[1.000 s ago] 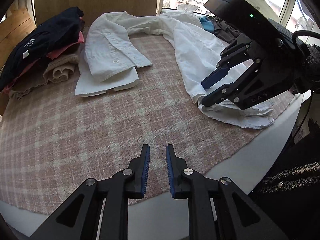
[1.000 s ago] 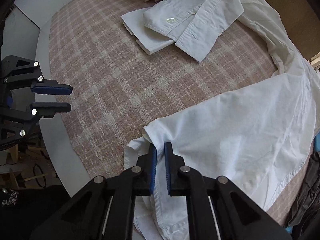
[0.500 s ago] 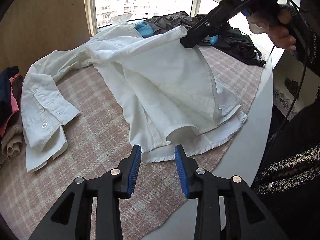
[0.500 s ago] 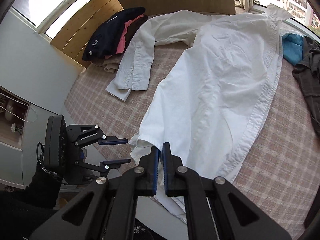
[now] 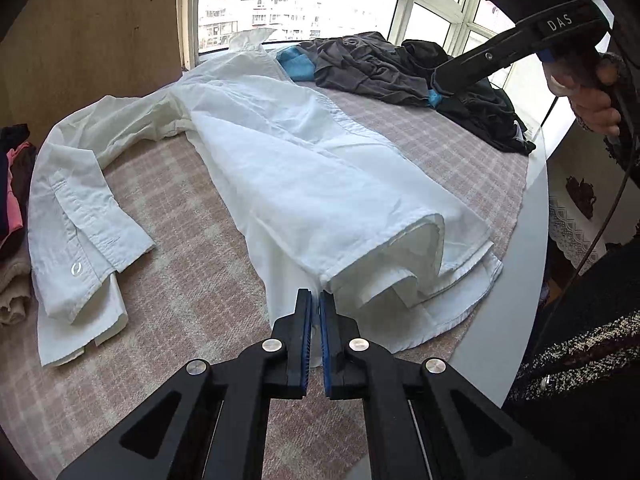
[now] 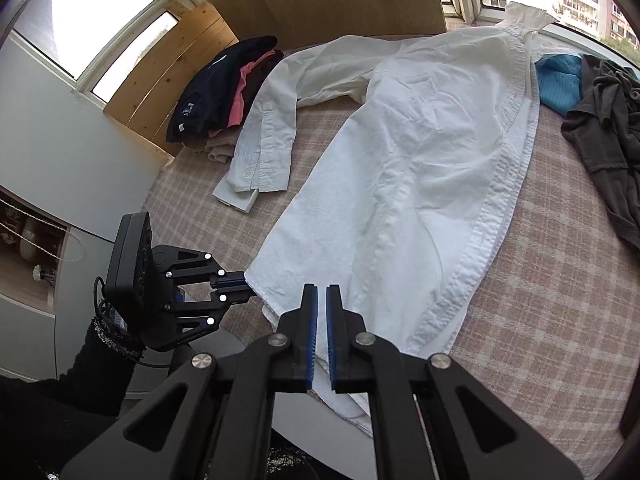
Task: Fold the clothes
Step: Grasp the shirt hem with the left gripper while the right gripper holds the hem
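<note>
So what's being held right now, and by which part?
Left gripper pinches the white shirt at its near hem corner. Right gripper, jaws opening, holds nothing.

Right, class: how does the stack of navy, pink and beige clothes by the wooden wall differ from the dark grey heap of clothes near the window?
The navy, pink and beige stack is folded and layered flat; the dark grey heap is crumpled and loose. The stack is compact; the heap sprawls wider. Both lie beside the white shirt, on opposite sides.
</note>
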The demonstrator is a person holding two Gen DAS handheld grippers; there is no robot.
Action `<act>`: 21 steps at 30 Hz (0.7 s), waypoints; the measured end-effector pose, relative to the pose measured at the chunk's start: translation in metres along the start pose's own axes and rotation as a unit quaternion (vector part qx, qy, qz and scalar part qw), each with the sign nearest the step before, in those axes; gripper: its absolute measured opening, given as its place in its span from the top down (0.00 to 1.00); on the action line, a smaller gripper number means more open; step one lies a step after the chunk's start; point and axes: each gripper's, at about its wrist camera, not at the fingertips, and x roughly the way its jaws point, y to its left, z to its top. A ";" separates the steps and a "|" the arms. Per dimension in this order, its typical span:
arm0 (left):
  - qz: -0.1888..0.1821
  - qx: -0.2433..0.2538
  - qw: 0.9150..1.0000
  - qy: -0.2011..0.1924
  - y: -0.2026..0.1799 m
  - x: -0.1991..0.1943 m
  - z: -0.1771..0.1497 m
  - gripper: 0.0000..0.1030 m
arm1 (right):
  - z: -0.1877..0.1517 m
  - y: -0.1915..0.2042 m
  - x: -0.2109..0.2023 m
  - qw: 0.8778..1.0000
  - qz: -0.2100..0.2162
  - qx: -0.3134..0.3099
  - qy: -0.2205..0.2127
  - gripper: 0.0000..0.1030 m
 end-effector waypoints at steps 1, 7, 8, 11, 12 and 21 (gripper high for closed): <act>0.004 -0.001 1.000 0.004 0.000 0.002 -0.001 0.97 | -0.001 0.007 0.009 1.000 -0.004 -0.012 0.012 0.76; -0.010 -0.018 1.000 0.011 0.005 0.006 -0.007 0.95 | -0.005 0.064 0.067 0.984 -0.066 -0.157 0.043 0.56; -0.011 -0.022 1.000 0.009 0.006 0.005 -0.008 0.95 | -0.004 0.071 0.076 0.980 -0.081 -0.174 0.046 0.56; 0.015 -0.035 0.999 0.007 0.019 -0.005 -0.014 0.95 | -0.002 0.091 0.105 0.960 -0.140 -0.235 0.059 0.55; 0.024 -0.044 0.999 0.005 0.025 -0.009 -0.017 0.95 | -0.003 0.096 0.113 0.952 -0.157 -0.253 0.067 0.56; 0.060 -0.095 0.994 -0.014 0.057 -0.041 -0.043 0.93 | 0.012 0.085 0.139 0.943 -0.185 -0.253 0.109 0.97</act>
